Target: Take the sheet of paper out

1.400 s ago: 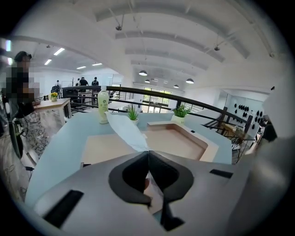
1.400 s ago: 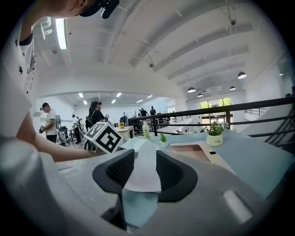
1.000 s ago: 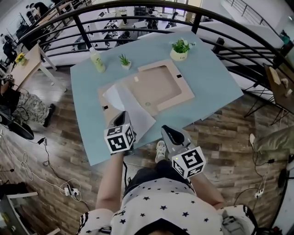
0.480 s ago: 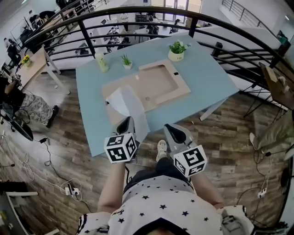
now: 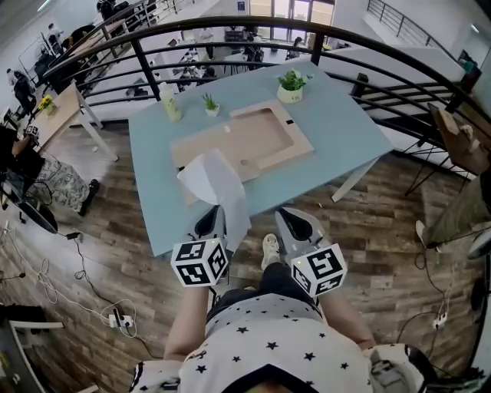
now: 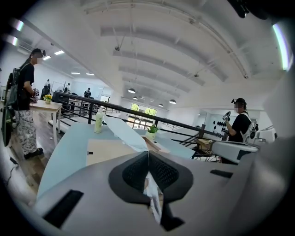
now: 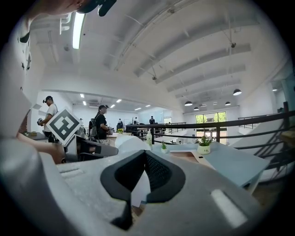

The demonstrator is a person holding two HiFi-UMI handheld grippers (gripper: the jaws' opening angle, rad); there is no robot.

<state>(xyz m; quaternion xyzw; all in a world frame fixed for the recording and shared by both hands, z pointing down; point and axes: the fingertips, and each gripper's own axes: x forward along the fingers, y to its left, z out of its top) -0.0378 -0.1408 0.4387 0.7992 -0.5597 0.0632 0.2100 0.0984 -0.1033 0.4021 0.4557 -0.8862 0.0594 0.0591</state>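
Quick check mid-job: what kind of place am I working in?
Probably an open-plan office or lab, seemingly on a raised level. A black railing curves behind the blue table, desks and people stand around, and strip lights line the high ceiling.

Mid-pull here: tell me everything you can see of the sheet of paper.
The sheet of paper is white, thin and plain, with no print showing. Its near end is pinched, slightly crumpled, in the shut left gripper at about the near edge of the table. From there it rises and arches back in a loose curl over the near left corner of the tan board. Whether its far end touches the board cannot be told.
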